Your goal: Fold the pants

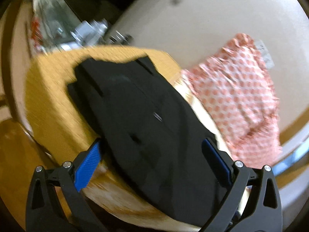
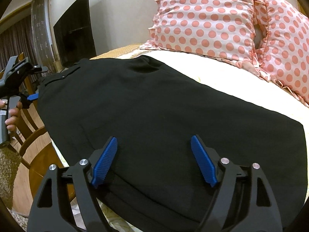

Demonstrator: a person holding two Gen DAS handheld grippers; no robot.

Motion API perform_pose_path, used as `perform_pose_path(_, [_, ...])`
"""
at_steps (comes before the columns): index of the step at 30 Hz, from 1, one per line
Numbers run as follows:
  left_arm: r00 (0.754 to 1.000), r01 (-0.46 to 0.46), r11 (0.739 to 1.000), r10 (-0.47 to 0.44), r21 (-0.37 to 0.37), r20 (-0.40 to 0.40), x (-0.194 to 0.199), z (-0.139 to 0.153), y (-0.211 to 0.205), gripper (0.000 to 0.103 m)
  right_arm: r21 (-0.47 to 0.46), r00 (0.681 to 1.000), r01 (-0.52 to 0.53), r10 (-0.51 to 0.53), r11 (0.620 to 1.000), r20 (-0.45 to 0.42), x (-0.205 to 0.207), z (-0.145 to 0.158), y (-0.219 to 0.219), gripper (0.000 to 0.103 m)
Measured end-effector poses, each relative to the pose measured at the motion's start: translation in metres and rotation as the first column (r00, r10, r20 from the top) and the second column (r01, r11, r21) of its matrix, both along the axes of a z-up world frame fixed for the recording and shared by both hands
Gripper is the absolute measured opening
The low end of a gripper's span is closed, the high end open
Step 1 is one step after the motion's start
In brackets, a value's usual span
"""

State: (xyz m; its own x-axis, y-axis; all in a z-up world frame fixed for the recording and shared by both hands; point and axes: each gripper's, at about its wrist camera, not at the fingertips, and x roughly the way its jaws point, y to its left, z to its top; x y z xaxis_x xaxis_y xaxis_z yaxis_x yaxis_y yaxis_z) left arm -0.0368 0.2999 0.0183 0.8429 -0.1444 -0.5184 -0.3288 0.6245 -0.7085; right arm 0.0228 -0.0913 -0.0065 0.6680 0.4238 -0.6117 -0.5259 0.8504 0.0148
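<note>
The black pants (image 2: 154, 119) lie flat and folded on the bed (image 2: 222, 77), taking up most of its near part, with the waistband and a small button toward the far left end. In the right wrist view the right gripper (image 2: 154, 160) hovers over the near edge of the pants with its blue pads (image 2: 105, 160) spread wide apart and nothing between them. Far left in that view, the left gripper (image 2: 31, 96) sits just beside the waistband end, held by a hand (image 2: 11, 116); only one blue pad shows there. The left wrist view is blurred: its own gripper (image 1: 152, 158) has the pads wide apart, one on each side of the cloth, with the pants running away from it across the bed; whether the pads touch the cloth cannot be told. Two pink-dotted pillows (image 2: 208, 19) rest at the far right of the bed, well apart from the grippers. A dark TV (image 2: 75, 36) hangs on the far wall, and a wooden chair (image 2: 29, 135) stands near left, beside the bed.
</note>
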Motion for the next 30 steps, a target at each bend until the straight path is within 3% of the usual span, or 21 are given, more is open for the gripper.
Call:
perform_pose_path(2, [0.995,0.095,0.990,-0.090,-0.107,0.046,0.006,-0.007,-0.005,0.099,0.000,1.000,-0.002,0.002,1.000,0.004,-0.001,-0.001,0.000,0.081])
perform_pose_path(5, [0.998,0.052,0.994,-0.050,-0.095,0.027,0.010,-0.007,-0.001,0.090,0.000,1.000,-0.004,0.004,1.000,0.004,-0.002,0.000,0.000,0.081])
perform_pose_path(8, [1.000,-0.010,0.993,0.012,-0.119,0.010,0.013,-0.007,0.012,0.085,0.004,1.000,-0.008,0.008,1.000,0.007,-0.003,0.000,-0.001,0.081])
perform_pose_path(12, [0.994,-0.106,0.990,0.105,-0.093,-0.014,0.017,-0.005,0.026,0.080,0.031,1.000,-0.012,0.012,0.999,0.009,-0.006,0.001,-0.005,0.081])
perform_pose_path(15, [0.987,-0.156,0.986,0.154,-0.051,-0.049,0.021,-0.005,0.031,0.057,0.082,1.000,-0.025,0.024,0.996,0.011,-0.011,0.004,-0.013,0.081])
perform_pose_path(16, [0.983,-0.168,0.986,0.166,-0.020,-0.081,0.024,-0.005,0.030,0.037,0.097,0.999,-0.028,0.026,0.995,0.021,-0.014,0.007,-0.019,0.081])
perform_pose_path(17, [0.981,-0.169,0.986,0.168,-0.002,-0.094,0.024,-0.006,0.030,0.029,0.105,0.999,-0.027,0.024,0.994,0.031,-0.017,0.008,-0.023,0.081])
perform_pose_path(21, [0.978,-0.162,0.981,0.173,0.103,-0.114,0.027,0.006,0.021,0.022,0.167,0.997,0.007,-0.019,0.986,0.071,-0.028,0.022,-0.057,0.081])
perform_pose_path(23, [0.978,-0.158,0.965,0.183,0.208,-0.104,0.030,0.024,0.004,0.019,0.196,0.994,0.053,-0.070,0.979,0.081,-0.031,0.028,-0.080,0.083])
perform_pose_path(27, [0.995,-0.064,0.890,0.090,0.452,-0.037,0.048,0.077,-0.063,0.017,0.252,0.973,0.193,-0.218,0.948,0.077,-0.034,0.032,-0.136,0.084])
perform_pose_path(30, [1.000,0.031,0.818,-0.028,0.575,-0.015,0.064,0.108,-0.121,0.016,0.279,0.939,0.310,-0.338,0.909,0.058,-0.041,0.030,-0.177,0.084])
